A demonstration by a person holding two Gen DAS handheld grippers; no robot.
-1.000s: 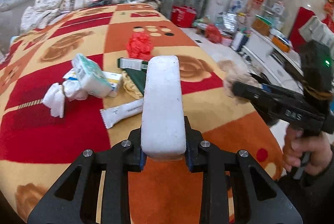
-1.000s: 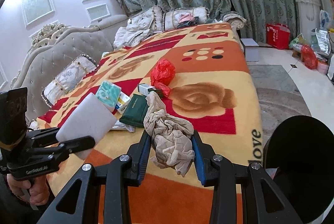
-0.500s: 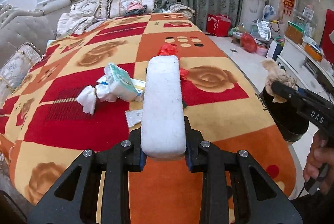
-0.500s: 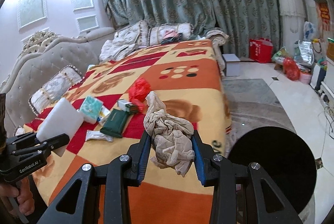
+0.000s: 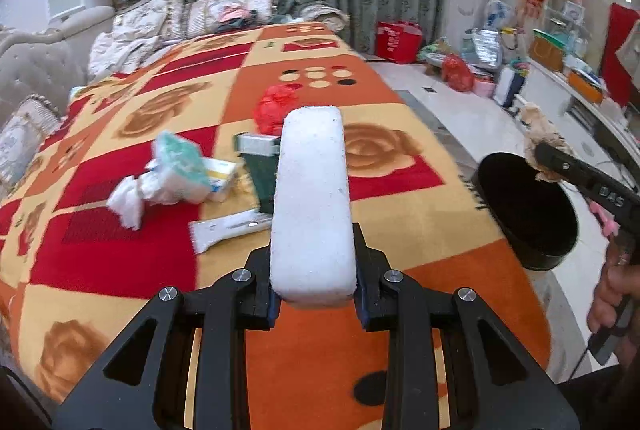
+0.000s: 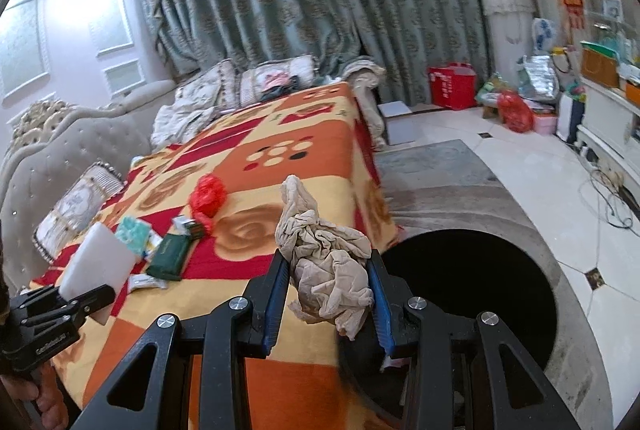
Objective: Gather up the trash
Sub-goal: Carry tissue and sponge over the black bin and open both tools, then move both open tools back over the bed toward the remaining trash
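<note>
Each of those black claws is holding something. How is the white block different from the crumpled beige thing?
The white block is smooth, stiff and rounded at the corners; the beige rag is wrinkled and floppy, with a tail sticking up. The left gripper holds the block over the bedspread; the right gripper holds the rag at the edge of the black bin. Both are pinched between two fingers, clear of the bed.

Crumpled beige rag (image 6: 329, 262) between right gripper (image 6: 328, 294) fingers (image 6: 276, 290), beside black bin (image 6: 472, 294).
</note>
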